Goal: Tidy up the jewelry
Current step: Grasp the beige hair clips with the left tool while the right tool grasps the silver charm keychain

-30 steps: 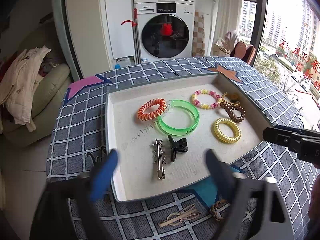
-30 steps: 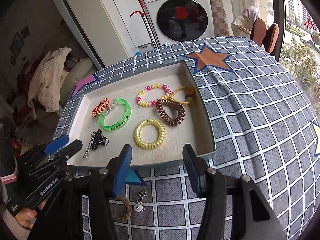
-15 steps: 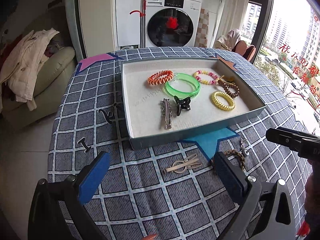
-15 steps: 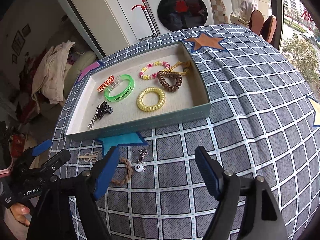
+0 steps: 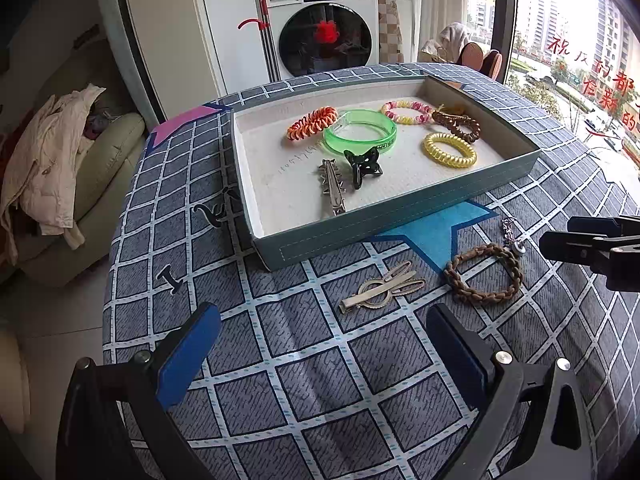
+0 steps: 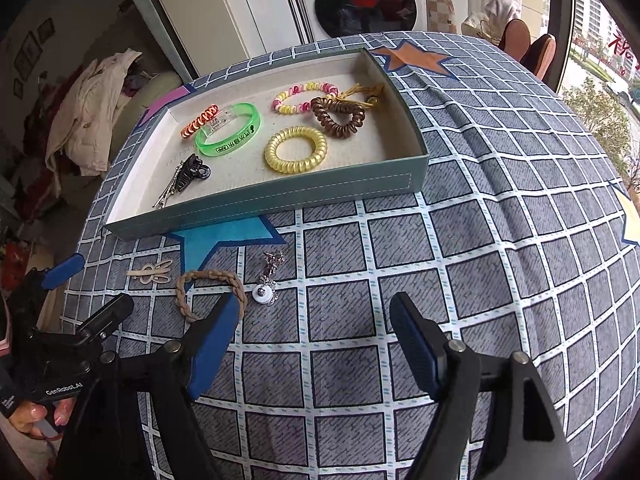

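The shallow teal cardboard tray (image 5: 400, 216) sits mid-table on the blue-grey checked tablecloth (image 6: 480, 240); its near wall faces both grippers, with bare cloth open between. Inside lie seven pieces: four coil hair ties, one green plastic bangle (image 5: 360, 136), one black claw clip (image 5: 362, 166), one silver spiked clip (image 5: 331, 188). Three lie outside near that wall: a beige flat hair clip (image 5: 382, 286), a brown braided bracelet (image 5: 484, 274), a silver charm (image 6: 268, 280). The left gripper (image 5: 320, 344) and right gripper (image 6: 316, 332) both gape wide, holding nothing

Braided bracelet (image 5: 483, 274), clip (image 5: 382, 286) beside tray (image 5: 384, 224)
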### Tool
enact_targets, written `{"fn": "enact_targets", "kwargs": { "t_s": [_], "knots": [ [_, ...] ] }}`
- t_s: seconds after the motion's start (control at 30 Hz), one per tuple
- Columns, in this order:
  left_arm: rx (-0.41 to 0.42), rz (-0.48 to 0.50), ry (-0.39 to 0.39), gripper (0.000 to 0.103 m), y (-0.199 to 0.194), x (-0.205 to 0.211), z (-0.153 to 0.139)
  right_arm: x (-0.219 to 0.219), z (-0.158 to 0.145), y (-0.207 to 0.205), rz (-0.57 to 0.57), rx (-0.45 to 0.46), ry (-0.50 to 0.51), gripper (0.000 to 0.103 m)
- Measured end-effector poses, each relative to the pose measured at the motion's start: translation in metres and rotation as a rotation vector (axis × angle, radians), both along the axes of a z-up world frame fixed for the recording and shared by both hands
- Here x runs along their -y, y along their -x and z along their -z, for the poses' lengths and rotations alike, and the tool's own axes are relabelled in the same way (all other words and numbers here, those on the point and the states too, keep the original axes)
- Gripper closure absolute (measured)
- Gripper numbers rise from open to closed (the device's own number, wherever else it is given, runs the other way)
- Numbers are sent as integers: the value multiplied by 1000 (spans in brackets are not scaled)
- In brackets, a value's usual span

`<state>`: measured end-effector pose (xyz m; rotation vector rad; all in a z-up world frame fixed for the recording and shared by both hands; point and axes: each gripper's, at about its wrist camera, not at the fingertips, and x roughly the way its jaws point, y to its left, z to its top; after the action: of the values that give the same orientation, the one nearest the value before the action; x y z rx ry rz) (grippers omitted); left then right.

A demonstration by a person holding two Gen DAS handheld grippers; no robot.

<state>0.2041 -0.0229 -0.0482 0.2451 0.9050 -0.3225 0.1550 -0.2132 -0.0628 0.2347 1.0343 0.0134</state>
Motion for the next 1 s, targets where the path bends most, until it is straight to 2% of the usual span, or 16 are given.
{"fn": "enact_targets", "kwargs": {
  "t_s": [0.23, 0.3, 0.47, 0.63, 0.83, 1.0],
  "knots": [
    [9, 68, -9, 0, 0, 12, 2, 1, 4, -4, 24, -11, -13, 23],
    [11, 85, -7, 0, -2, 16, 1, 0, 4, -7, 28, -8, -16, 26],
    [-6, 122, -36, 0, -8, 29, 4, -10, 6, -19, 21, -7, -14, 40],
    [-24, 136, -33, 0, -10, 35, 10, -21, 7, -27, 11, 1, 10, 47],
    [-42, 145, -10, 1, -15, 37, 13, -37, 9, -32, -33, 7, 119, 54],
    [-90, 171, 50, 14, -16, 34, 12, -45, 10, -29, -70, 14, 205, 63]
  ]
}}
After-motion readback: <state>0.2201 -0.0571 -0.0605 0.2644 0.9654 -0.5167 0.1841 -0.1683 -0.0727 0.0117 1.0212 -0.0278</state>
